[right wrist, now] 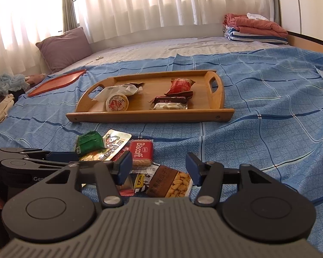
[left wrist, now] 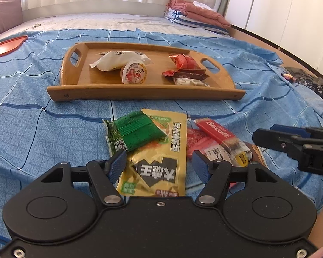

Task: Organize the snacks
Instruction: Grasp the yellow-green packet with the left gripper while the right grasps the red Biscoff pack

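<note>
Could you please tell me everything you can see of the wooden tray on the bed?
The light-brown wooden tray is a long, shallow board with raised rims and a cut-out handle at each end. It lies flat on the blue checked bedsheet, beyond the loose snack pile. Inside lie a white packet, a round sealed cup and three small wrappers. Neither gripper touches it.

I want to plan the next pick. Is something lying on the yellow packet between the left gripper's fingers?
Yes. A green packet lies across the far end of the yellow packet, overlapping it. The near end, between the open fingers of the left gripper, is uncovered. Beyond the pile, bare bedspread leads to the wooden tray.
</note>
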A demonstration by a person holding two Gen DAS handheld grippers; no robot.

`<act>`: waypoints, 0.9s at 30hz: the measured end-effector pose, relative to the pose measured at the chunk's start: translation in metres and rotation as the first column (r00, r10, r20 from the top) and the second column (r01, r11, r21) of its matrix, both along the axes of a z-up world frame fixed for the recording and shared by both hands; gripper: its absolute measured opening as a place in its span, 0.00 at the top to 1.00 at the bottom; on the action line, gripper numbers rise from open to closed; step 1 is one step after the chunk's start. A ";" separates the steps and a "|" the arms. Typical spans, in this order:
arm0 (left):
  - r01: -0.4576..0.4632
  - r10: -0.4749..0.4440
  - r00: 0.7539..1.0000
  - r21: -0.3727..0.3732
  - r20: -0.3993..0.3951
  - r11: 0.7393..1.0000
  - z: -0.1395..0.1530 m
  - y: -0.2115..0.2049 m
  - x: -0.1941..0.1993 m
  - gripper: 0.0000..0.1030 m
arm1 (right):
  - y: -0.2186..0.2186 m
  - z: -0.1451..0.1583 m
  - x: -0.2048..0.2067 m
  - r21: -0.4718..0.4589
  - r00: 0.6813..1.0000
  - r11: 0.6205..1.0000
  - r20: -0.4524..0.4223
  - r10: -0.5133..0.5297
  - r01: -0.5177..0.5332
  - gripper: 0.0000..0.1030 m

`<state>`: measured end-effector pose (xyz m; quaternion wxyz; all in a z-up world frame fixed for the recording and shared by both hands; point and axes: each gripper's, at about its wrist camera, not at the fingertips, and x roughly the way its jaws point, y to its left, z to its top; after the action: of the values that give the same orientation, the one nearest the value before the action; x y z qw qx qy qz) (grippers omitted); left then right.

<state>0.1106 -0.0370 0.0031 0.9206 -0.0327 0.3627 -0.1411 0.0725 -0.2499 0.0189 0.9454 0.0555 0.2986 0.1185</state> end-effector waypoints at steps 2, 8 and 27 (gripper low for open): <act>-0.005 0.005 1.000 -0.005 -0.006 1.000 -0.002 0.000 0.004 0.37 | 0.002 -0.002 0.003 0.004 1.000 1.000 -0.005 0.002 -0.002 0.37; 0.008 -0.008 1.000 0.023 0.005 1.000 -0.006 -0.002 0.007 0.36 | 0.004 -0.009 0.014 0.056 1.000 0.998 -0.023 -0.011 0.012 0.37; 0.053 -0.057 0.997 0.095 0.047 0.994 -0.016 -0.013 -0.003 0.20 | 0.022 -0.030 0.050 0.133 0.995 0.991 -0.094 0.019 -0.007 0.37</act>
<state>0.1078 -0.0504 -0.0124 0.9255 0.0241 0.3469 -0.1499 0.1225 -0.2277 -0.0112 0.9235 0.1218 0.3351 0.1414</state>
